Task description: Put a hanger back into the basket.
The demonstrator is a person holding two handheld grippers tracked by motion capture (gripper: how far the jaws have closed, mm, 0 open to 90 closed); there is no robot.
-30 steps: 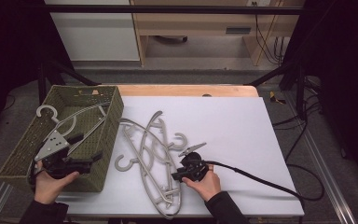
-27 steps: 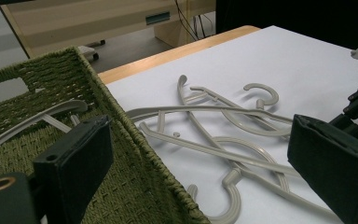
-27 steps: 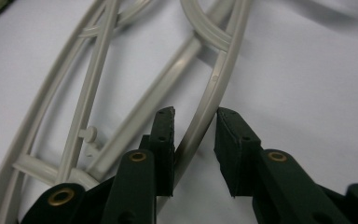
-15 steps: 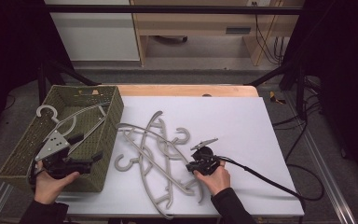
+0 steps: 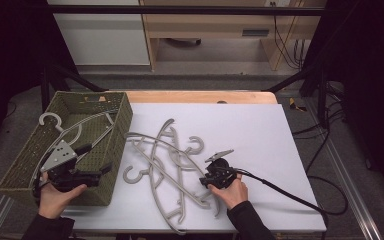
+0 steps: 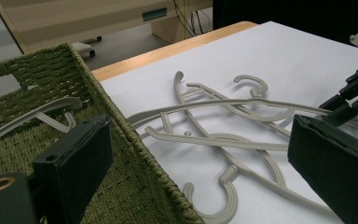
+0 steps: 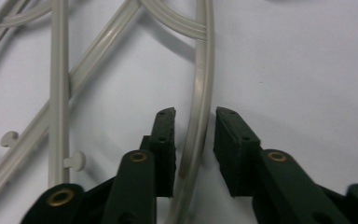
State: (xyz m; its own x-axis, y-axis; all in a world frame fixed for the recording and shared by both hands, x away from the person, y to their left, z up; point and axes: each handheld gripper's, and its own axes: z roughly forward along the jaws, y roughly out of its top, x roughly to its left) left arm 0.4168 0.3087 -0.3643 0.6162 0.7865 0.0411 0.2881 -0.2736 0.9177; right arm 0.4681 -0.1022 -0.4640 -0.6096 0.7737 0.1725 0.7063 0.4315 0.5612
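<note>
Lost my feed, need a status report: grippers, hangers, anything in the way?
Right gripper jaws just opening, astride a grey plastic hanger arm, pads not pressing. Left gripper open by the green woven basket. Other hangers tangled alongside.

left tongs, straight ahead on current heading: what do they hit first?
Likely the basket: in the left gripper view its woven rim runs between the open left tongs, right in front. Past it lies the pile of grey hangers on the white table, then the right tongs. Depth is unclear.
</note>
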